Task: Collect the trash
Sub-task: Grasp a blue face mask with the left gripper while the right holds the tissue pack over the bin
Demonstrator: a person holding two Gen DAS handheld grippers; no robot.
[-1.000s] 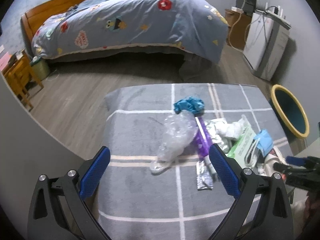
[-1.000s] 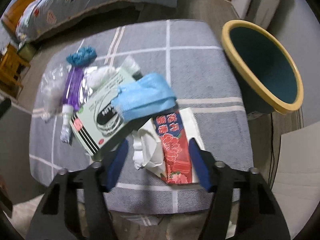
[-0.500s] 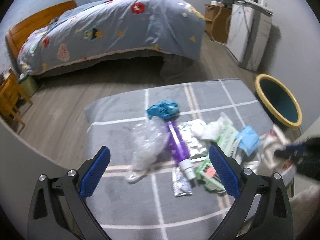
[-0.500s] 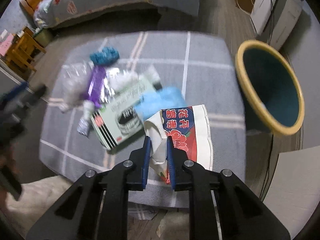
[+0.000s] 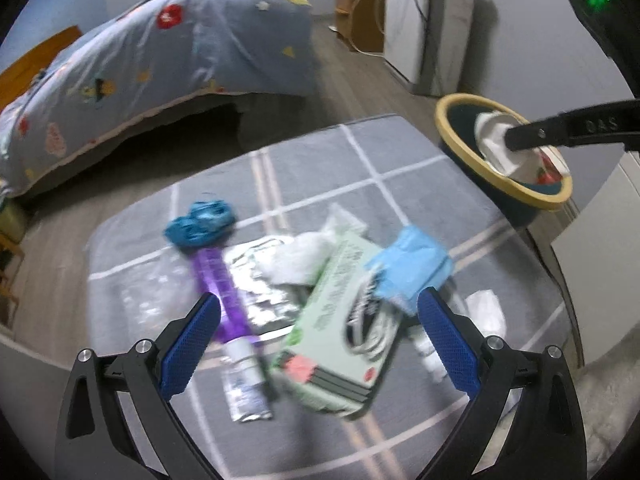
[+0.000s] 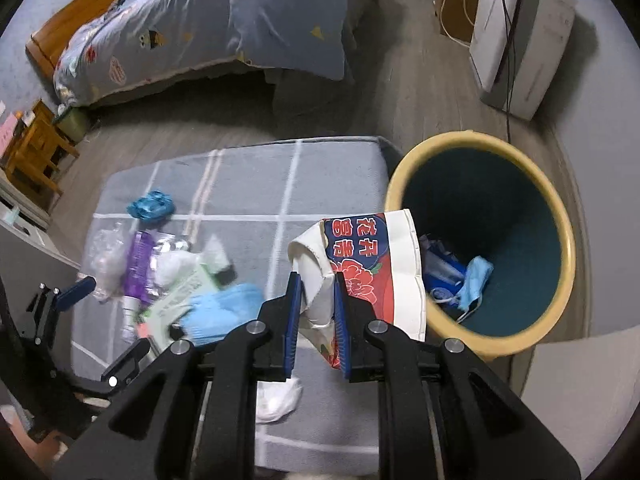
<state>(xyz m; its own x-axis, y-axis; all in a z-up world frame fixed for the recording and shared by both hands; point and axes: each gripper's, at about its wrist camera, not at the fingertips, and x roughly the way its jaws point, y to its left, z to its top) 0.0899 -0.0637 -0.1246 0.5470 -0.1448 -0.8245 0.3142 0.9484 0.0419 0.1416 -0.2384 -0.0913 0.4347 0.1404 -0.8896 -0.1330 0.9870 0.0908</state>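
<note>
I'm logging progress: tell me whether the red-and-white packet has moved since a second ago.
Yes. The red-and-white packet, then flat on the grey mat, now hangs in the right gripper beside the yellow-rimmed bin.

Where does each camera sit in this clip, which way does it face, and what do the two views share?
Left wrist: on the left tongs, angled down at the green box and purple tube on the grey rug; its own open blue-padded fingers show, plus the right tongs reaching over the bin.
Right wrist: on the right tongs, facing down beside the bin; its fingers clamp the red-and-white wrapper, and the left tongs show at lower left.
Shared: rug, litter pile, blue mask, bin, bed.
</note>
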